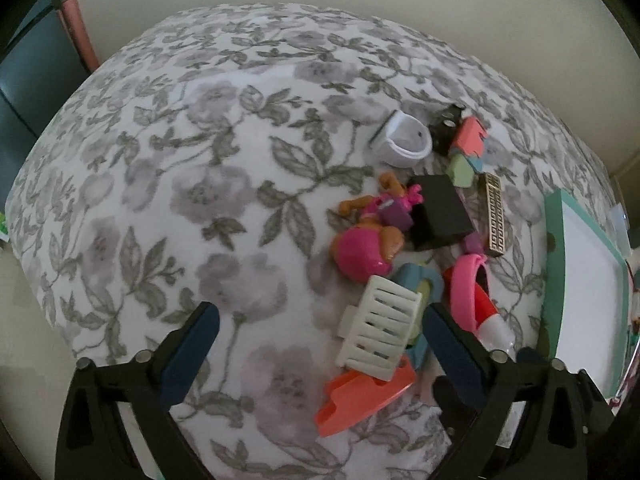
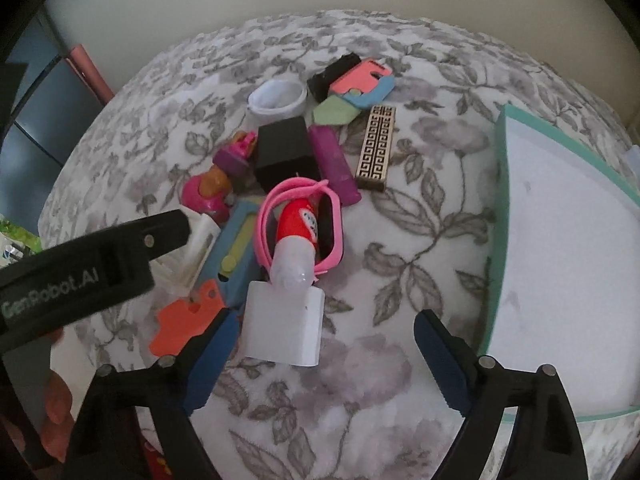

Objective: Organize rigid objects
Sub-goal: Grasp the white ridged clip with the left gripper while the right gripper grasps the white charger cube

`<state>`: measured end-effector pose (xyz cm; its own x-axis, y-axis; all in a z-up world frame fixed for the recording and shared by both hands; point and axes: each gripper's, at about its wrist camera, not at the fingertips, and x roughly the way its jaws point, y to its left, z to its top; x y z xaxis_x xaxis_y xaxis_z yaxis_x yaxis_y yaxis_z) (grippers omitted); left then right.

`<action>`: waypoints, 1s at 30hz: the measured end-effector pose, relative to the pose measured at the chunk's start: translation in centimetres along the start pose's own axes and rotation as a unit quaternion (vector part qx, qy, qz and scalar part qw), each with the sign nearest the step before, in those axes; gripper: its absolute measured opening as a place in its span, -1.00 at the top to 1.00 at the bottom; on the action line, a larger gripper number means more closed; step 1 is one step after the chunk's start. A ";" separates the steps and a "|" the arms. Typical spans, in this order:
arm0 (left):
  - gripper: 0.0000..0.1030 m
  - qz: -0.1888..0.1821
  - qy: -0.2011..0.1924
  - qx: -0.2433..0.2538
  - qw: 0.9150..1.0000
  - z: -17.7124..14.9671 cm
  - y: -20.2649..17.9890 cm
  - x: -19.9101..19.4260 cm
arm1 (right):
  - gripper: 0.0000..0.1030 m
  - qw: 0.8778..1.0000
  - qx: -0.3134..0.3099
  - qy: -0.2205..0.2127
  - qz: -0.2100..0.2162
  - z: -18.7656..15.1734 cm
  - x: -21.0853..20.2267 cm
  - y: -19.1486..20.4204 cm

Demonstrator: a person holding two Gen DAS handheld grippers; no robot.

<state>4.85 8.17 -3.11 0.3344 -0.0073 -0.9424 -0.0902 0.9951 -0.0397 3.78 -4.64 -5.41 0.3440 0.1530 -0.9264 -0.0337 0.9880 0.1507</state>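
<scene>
A pile of small rigid things lies on a floral cloth (image 1: 160, 184). My left gripper (image 1: 320, 340) is open and empty, with a cream slatted clip (image 1: 380, 332) and an orange flat piece (image 1: 360, 400) between its fingers. My right gripper (image 2: 324, 352) is open and empty, just short of a white block (image 2: 284, 328). Behind the block lie a red-and-white bottle (image 2: 298, 224) inside a pink band (image 2: 298, 192), a black box (image 2: 286, 152), a purple stick (image 2: 334, 164) and a patterned bar (image 2: 376, 148). A pink doll (image 1: 368, 240) lies left of the box.
A teal-rimmed white tray (image 2: 560, 260) lies at the right, also in the left wrist view (image 1: 588, 292). A white ring (image 2: 276, 98) and coral, blue and green flat pieces (image 2: 356, 88) sit at the pile's far end. The left gripper's body (image 2: 88, 264) crosses the right view's left side.
</scene>
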 end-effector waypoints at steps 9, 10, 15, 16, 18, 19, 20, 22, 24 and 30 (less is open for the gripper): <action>0.01 -0.024 0.030 0.025 0.999 -0.3 -1.4 1.3 | -0.49 1.000 -0.015 -0.003 0.002 -0.4 0.0 0.7; 0.08 -0.027 0.032 0.023 0.999 -0.4 -1.4 1.4 | -0.43 1.000 -0.019 -0.004 0.002 -0.5 -0.1 0.8; 0.28 -0.029 0.026 0.027 0.999 -0.6 -1.6 1.4 | -0.15 0.999 -0.033 -0.006 0.006 -0.5 0.0 1.7; 0.29 -0.028 0.025 0.028 0.999 -0.6 -1.6 1.4 | -0.08 0.999 -0.036 -0.004 0.006 -0.5 0.2 1.9; 0.31 -0.026 0.025 0.023 0.999 -0.5 -1.6 1.6 | 0.00 0.999 -0.040 0.003 0.006 -0.6 0.6 2.2; 0.32 -0.026 0.024 0.020 0.999 -0.3 -1.5 1.7 | 0.02 0.999 -0.034 0.007 0.010 -0.5 0.9 2.1; 0.33 -0.024 0.023 0.020 0.999 -0.3 -1.6 1.7 | 0.02 0.999 -0.029 0.011 0.013 -0.4 1.2 1.9; 0.34 -0.019 0.021 0.023 0.999 -0.1 -1.7 1.9 | 0.04 1.000 -0.020 0.011 0.012 -0.3 1.6 1.8; 0.35 -0.014 0.020 0.024 0.999 0.0 -1.7 2.0 | 0.06 1.000 -0.018 0.009 0.011 -0.2 1.7 1.7; 0.36 -0.007 0.018 0.026 0.999 -0.1 -1.8 2.0 | 0.11 1.000 -0.020 0.011 0.013 -0.4 1.5 1.6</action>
<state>5.59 6.30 -5.01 0.3014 -0.0245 -0.9532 -0.0371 0.9986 -0.0374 3.85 -2.85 -6.74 0.3228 0.1782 -0.9295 -0.0793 0.9838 0.1611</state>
